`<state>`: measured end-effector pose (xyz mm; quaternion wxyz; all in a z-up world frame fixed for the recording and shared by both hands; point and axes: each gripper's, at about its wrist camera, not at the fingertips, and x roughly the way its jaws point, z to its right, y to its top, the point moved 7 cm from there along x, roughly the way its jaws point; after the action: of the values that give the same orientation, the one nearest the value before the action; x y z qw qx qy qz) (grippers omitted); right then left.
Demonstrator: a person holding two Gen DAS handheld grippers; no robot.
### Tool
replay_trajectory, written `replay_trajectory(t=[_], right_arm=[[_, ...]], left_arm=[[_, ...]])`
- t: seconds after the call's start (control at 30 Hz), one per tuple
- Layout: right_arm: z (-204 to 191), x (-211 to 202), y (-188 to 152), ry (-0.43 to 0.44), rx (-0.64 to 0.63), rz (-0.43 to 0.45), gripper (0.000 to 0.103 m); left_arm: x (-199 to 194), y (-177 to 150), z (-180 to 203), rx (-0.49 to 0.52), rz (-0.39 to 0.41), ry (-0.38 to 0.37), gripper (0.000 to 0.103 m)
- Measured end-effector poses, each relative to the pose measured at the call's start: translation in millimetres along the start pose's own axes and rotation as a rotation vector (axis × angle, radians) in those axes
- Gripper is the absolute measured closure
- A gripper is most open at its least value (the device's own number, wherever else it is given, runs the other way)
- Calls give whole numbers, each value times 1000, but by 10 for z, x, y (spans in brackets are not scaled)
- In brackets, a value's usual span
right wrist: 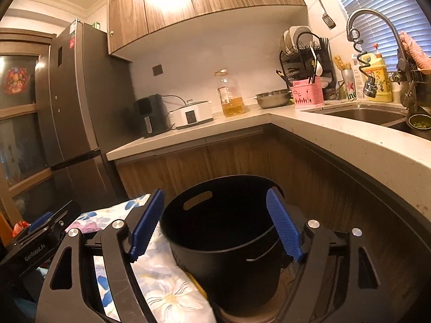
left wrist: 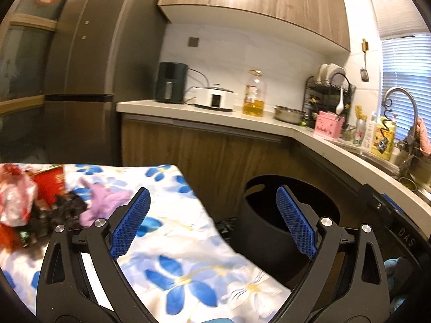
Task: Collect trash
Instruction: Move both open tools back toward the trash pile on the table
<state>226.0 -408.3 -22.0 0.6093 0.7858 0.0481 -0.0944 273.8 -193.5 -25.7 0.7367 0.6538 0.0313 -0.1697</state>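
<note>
My left gripper (left wrist: pixel 215 223) is open and holds nothing; it hangs over the right end of a table covered by a blue-flowered cloth (left wrist: pixel 188 242). A pile of trash (left wrist: pixel 24 204) lies at the table's far left: crumpled red and white wrappers, a red box (left wrist: pixel 51 185), dark packets and a purple glove-like piece (left wrist: pixel 105 202). A black bin (left wrist: pixel 258 231) with handle slots stands just right of the table. My right gripper (right wrist: pixel 215 226) is open and empty, and its fingers frame the black bin (right wrist: pixel 229 255) from above its near side. What is inside the bin is too dark to make out.
A pale L-shaped counter (right wrist: pixel 336 137) wraps behind and to the right of the bin, with wooden cabinets below. On it stand an air fryer (left wrist: pixel 171 82), a white cooker (left wrist: pixel 214 98), an oil bottle (left wrist: pixel 253 94), a pink basket (right wrist: pixel 307 94) and a sink (right wrist: pixel 358 114). A tall fridge (right wrist: pixel 72 102) is on the left.
</note>
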Motion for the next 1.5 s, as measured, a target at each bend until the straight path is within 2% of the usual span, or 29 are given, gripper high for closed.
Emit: replay_trajectory(t=[0.2,0.4,0.77,0.93,1.13,1.3,1.4,1.5], right_arm=[[-252,-180,-68,32,-8,9,27],[-596,-278,-180,89,-21,0,27],[-1412,-230,-465,233,-68,-55,27],[-1767,-125,-661,292,-98,-102,27],[-2166,2,-837,356,-124,-136,27],[-2381,134,-925,377,-136,-158,27],[-2509,202,-934,389,-140,-156,27],[-2624,278,-949,396,-151,-153,27]], left_arm=[[-273,-38,-286,-31,12,53,10],[-542,-125,-707,-40,24,151,10],[-1040,-216,-1847,-120,41,383,10],[-1190,-253,-2215,-142,50,443,10],[-1145,-137,-2533,-185,59,441,11],[-950,-65,-2716,-199,47,442,16],[-814,-70,-2798,-196,19,445,21],[-683,-117,-2861,-199,-23,441,30]])
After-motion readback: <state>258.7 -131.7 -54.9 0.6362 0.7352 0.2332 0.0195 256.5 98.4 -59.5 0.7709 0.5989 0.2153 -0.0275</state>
